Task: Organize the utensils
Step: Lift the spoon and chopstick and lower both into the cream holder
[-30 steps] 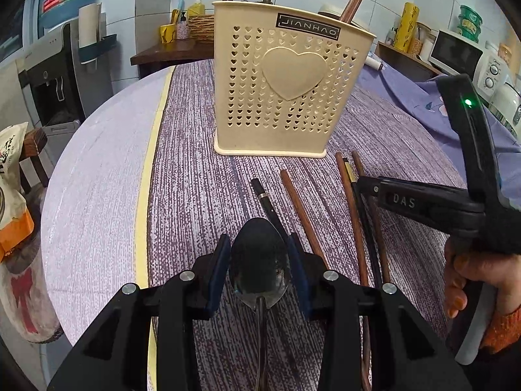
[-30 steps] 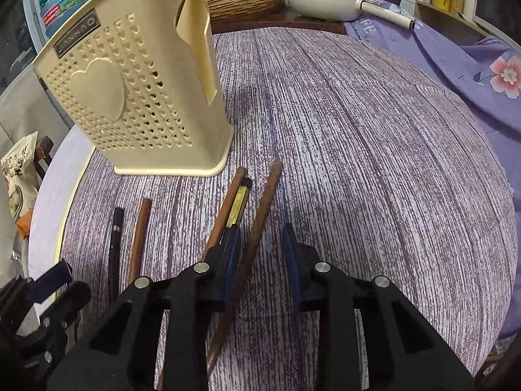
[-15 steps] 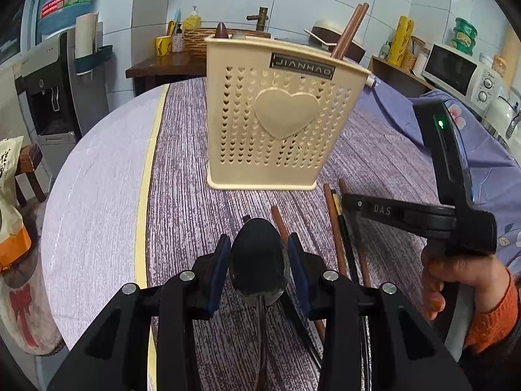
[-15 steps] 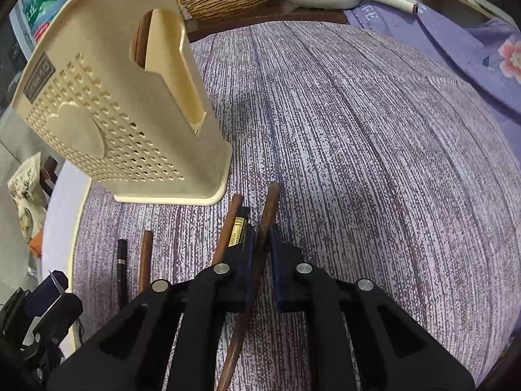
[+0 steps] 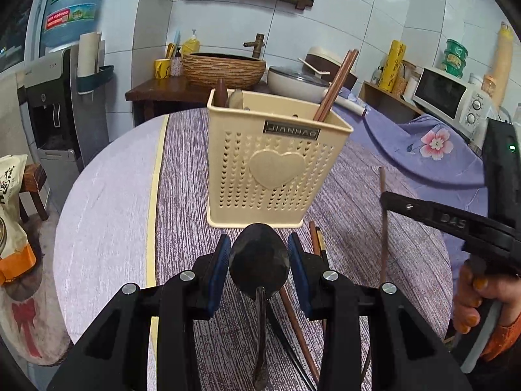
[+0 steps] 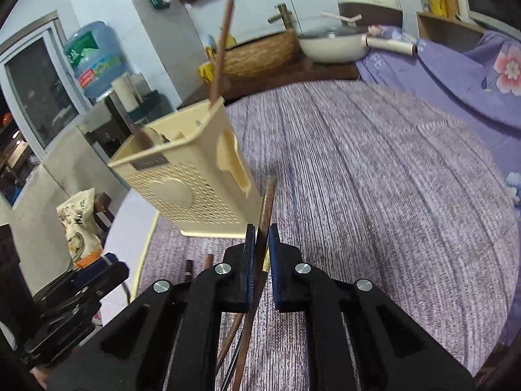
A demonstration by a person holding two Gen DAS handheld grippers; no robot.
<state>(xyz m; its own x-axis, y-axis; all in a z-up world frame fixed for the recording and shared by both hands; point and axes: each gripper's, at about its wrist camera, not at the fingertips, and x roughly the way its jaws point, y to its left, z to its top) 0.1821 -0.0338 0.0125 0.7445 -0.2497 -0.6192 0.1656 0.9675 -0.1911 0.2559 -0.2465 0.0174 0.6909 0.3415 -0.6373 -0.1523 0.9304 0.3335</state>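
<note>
1. Both grippers have risen since a second ago: the right gripper [image 6: 259, 238], spread then, now pinches a brown chopstick [image 6: 266, 205] (lifted off the cloth).
2. The left gripper [image 5: 259, 257] clamps a dark spoon [image 5: 259, 259].
3. At twelve o'clock, the beige holder [image 5: 276, 163] contains two chopsticks [image 5: 335, 86].

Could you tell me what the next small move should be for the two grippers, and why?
Probably carry the chopstick over the holder and lower it in: the right gripper is shut on it, and two chopsticks already stand there. The left gripper grips the spoon.
</note>
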